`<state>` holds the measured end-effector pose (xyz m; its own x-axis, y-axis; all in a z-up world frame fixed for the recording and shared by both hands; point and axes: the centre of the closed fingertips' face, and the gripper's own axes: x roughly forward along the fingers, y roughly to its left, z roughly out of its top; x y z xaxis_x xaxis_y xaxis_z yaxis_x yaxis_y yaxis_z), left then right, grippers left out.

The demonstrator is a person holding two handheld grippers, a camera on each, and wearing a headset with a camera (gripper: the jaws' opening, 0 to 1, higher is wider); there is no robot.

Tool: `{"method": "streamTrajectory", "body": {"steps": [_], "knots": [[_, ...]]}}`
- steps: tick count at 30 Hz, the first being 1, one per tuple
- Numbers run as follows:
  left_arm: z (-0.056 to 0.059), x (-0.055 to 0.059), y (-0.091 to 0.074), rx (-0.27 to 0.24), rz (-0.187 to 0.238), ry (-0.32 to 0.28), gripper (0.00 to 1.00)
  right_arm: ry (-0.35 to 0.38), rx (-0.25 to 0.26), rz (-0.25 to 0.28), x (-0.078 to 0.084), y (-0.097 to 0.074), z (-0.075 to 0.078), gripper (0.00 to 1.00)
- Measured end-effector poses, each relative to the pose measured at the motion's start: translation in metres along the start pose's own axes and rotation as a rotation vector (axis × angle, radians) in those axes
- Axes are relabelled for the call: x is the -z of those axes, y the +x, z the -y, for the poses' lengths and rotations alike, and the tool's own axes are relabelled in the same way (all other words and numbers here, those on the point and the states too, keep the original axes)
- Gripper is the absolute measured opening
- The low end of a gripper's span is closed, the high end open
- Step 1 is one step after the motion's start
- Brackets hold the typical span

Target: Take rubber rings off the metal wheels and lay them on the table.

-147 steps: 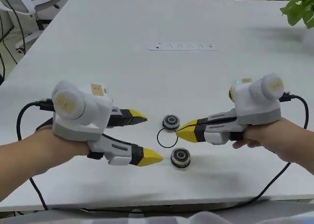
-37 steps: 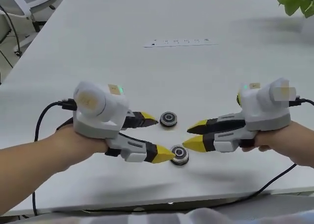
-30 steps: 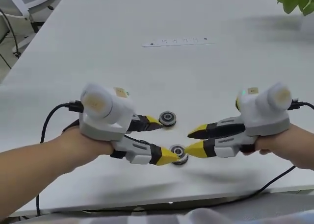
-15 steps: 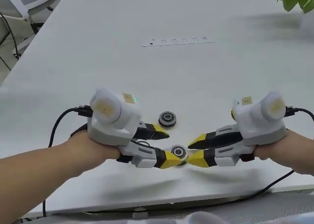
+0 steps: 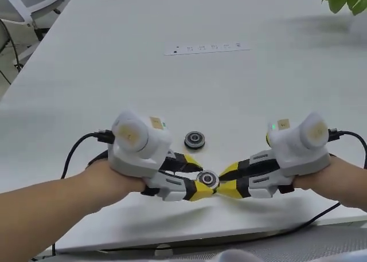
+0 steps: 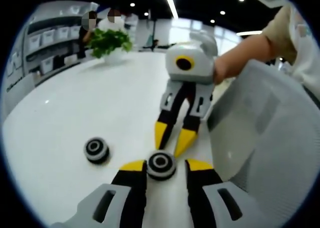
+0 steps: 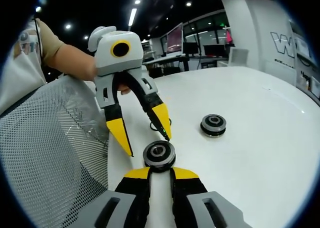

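At the near edge of the surface [image 5: 172, 84], near wheel [image 5: 207, 179] lies face up between the tips of the left gripper [image 5: 198, 175]. Its jaws are apart and straddle the wheel, not clamped. Right gripper [image 5: 223, 180], jaws narrowly parted, faces it from the opposite side, with the wheel at 12 o'clock just off its tips. Rubber ring [image 6: 161, 176] not yet off. Second wheel [image 5: 195, 139] lies apart, at 10 o'clock in the left gripper view. Judgement: left is nearer to clamp.
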<state>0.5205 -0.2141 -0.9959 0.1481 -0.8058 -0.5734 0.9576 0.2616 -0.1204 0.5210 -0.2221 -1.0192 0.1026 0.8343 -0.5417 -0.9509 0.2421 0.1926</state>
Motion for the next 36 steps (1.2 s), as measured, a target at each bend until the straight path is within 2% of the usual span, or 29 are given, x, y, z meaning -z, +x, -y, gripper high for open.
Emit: {"method": "streamTrajectory", "body": {"steps": [11,16,25,26,31,36], "knots": [[-0.0009,0.0019,0.0053,-0.015,-0.004,0.016,0.20,0.000,0.011,0.009,-0.0004,-0.0002,0.0008,0.09],[-0.0023,0.0015,0.0057,-0.044,-0.011,0.074,0.17,-0.004,0.014,0.007,-0.0003,0.0005,0.0004,0.09],[-0.0055,0.0008,0.0065,-0.072,-0.005,0.086,0.14,-0.021,0.023,-0.005,0.0008,0.0008,-0.0010,0.07],[-0.0050,0.0010,0.0070,-0.067,-0.006,0.101,0.15,-0.021,0.023,-0.005,0.0006,0.0006,-0.0009,0.07],[-0.0062,0.0017,0.0077,-0.072,-0.006,0.096,0.15,-0.017,0.024,-0.008,0.0006,-0.0002,-0.0013,0.06],[-0.0065,0.0014,0.0079,-0.073,-0.006,0.101,0.15,-0.007,0.025,-0.009,0.0017,-0.0010,-0.0002,0.00]]}}
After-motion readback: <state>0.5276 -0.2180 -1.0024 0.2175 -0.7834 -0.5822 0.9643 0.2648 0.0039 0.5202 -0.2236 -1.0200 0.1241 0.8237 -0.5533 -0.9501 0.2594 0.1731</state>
